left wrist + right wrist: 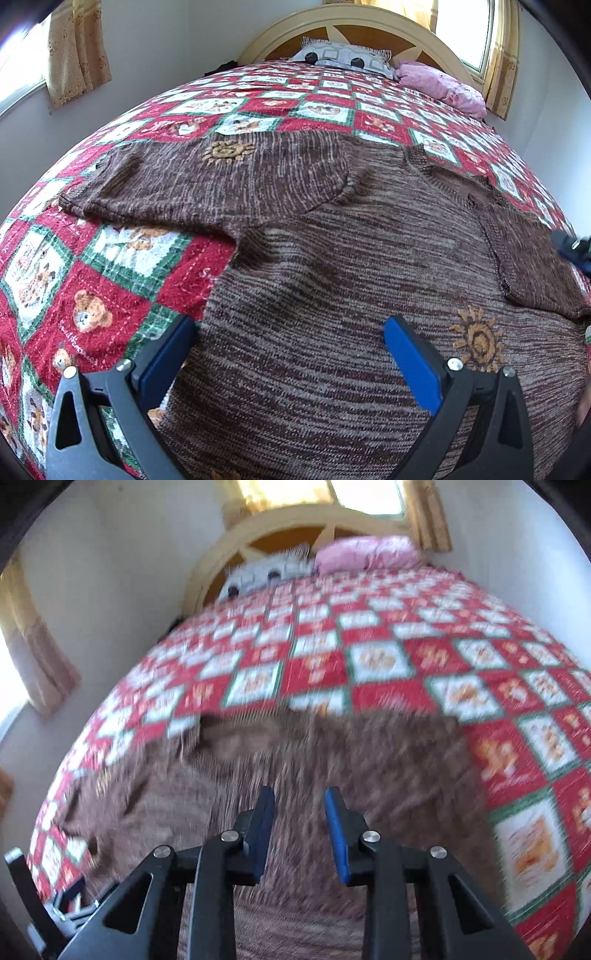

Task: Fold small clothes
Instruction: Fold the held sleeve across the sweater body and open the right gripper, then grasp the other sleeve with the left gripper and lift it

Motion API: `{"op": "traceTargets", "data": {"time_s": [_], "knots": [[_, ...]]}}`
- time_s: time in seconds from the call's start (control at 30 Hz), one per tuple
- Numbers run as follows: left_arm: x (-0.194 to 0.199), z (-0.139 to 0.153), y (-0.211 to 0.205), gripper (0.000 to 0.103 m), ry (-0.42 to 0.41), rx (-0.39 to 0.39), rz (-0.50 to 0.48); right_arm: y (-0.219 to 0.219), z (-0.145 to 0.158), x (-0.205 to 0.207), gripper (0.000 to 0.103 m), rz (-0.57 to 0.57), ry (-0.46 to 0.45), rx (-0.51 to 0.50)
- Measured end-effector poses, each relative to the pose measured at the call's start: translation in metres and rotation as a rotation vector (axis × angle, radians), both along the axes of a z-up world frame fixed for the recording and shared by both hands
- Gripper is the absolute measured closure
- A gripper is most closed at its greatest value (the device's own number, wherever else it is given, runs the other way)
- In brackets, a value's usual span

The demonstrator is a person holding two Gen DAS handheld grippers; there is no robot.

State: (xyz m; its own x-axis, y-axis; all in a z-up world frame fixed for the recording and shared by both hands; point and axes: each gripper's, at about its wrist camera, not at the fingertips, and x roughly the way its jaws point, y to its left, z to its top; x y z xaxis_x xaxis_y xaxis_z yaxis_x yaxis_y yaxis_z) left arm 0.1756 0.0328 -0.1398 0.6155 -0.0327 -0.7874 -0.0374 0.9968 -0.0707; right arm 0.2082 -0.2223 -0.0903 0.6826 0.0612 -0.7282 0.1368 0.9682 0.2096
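Brown sweater (332,258) on my bed's quilt (110,288), one sleeve folded.
Left tongs (290,332) wide, right tongs (300,805) narrow, both empty.

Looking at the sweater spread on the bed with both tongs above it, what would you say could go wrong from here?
Three risks, as I judge them:

1. The right sleeve is already folded over the brown sweater; tugging the body may undo it.
2. The left tongs hang wide open straddling the sweater's side edge, so closing might pinch the quilt too.
3. The right wrist view is blurred, and the right tongs, open with nothing between them, may land off target.
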Motion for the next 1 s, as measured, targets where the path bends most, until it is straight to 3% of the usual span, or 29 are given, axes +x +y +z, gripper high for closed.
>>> {"op": "traceTargets", "data": {"time_s": [0.1,0.17,0.23,0.3,0.4,0.53,0.63,0.67,0.73,0.77,0.87,0.93,1.0], "knots": [[0.000,0.000,0.000,0.000,0.000,-0.001,0.000,0.042,-0.035,0.004,0.072,0.119,0.057,-0.006],[0.001,0.000,0.000,0.000,0.002,0.003,0.000,0.068,-0.033,0.001,0.069,0.129,0.028,-0.177],[0.001,-0.001,0.000,0.000,0.007,0.005,0.000,0.085,-0.035,0.002,0.067,0.167,0.037,-0.251],[0.002,0.000,0.001,0.000,0.014,0.000,-0.008,0.085,-0.036,0.002,0.058,0.177,0.037,-0.245],[-0.006,0.007,0.012,0.002,0.009,-0.027,-0.023,0.076,-0.036,0.002,0.057,0.180,0.032,-0.186],[-0.014,0.039,0.073,0.002,-0.128,-0.040,0.114,0.074,-0.035,-0.001,0.057,0.176,0.024,-0.177],[0.000,0.049,0.135,0.002,-0.135,-0.113,0.278,0.076,-0.036,-0.001,0.057,0.177,0.027,-0.187],[0.007,0.047,0.161,0.006,-0.125,-0.146,0.352,0.076,-0.036,-0.001,0.057,0.177,0.027,-0.190],[0.020,0.038,0.196,0.029,-0.108,-0.204,0.439,0.077,-0.036,-0.001,0.057,0.178,0.030,-0.197],[0.029,0.030,0.214,0.047,-0.074,-0.232,0.480,0.077,-0.036,0.000,0.057,0.178,0.030,-0.199],[0.046,0.010,0.235,0.051,-0.023,-0.305,0.525,0.077,-0.036,0.000,0.056,0.178,0.030,-0.195],[0.053,0.011,0.227,0.050,-0.047,-0.250,0.519,0.077,-0.037,0.000,0.056,0.178,0.031,-0.194],[0.061,0.010,0.220,0.050,-0.042,-0.244,0.488,0.077,-0.036,0.000,0.056,0.178,0.031,-0.197]]}}
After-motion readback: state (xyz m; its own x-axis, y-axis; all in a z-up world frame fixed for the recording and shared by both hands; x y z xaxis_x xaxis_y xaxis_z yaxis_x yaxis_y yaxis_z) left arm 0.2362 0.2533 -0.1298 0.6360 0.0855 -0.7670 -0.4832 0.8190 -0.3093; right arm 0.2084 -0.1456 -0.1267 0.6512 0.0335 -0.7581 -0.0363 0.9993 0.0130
